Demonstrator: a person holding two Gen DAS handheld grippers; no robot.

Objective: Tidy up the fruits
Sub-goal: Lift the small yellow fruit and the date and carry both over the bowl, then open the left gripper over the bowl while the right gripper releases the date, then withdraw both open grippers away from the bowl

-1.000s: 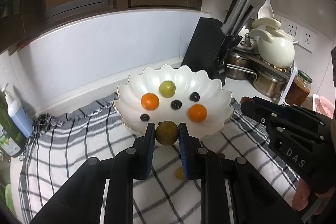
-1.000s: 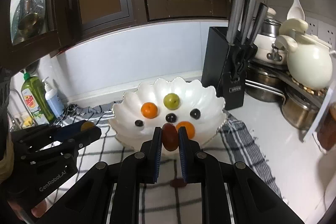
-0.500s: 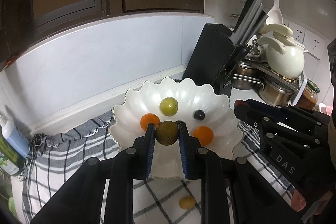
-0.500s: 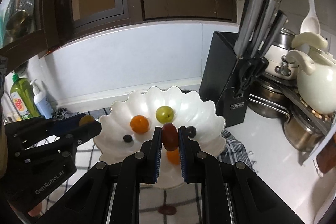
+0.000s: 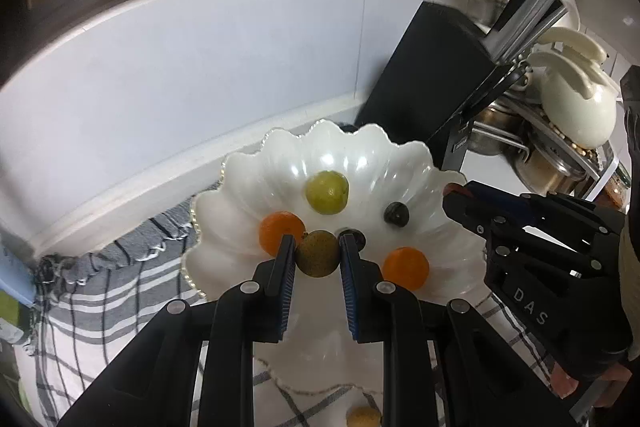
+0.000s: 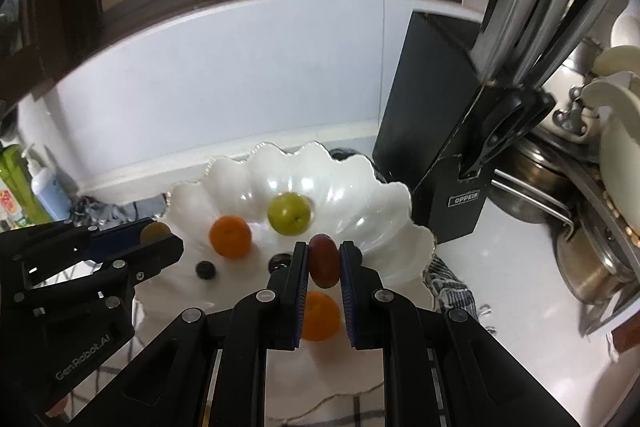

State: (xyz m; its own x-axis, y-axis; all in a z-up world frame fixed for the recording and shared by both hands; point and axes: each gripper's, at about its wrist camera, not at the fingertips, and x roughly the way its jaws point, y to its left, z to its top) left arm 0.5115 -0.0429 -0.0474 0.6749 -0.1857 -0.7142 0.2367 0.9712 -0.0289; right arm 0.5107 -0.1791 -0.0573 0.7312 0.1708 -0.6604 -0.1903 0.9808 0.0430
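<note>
A white scalloped bowl (image 5: 248, 187) (image 6: 360, 187) sits on a checked cloth and holds a green fruit (image 5: 327, 193) (image 6: 289, 214), two orange fruits (image 5: 405, 266) (image 6: 231, 237) and small dark berries (image 5: 396, 214). My left gripper (image 5: 317, 254) is shut on a brown-green round fruit (image 5: 318, 253) above the bowl's middle. My right gripper (image 6: 324, 261) is shut on a dark red oval fruit (image 6: 324, 260) above the bowl's right side. Each gripper shows in the other's view (image 5: 520, 227) (image 6: 100, 255).
A black knife block (image 6: 436, 131) stands right behind the bowl. Steel pots (image 6: 532, 179) and a cream teapot (image 5: 576, 107) stand at the right. Soap bottles (image 6: 24, 187) stand at the left. A small yellow fruit (image 5: 363, 418) lies on the cloth (image 5: 100, 299).
Both grippers have moved forward with their fruits, from the bowl's near rim to over the bowl's inside.
</note>
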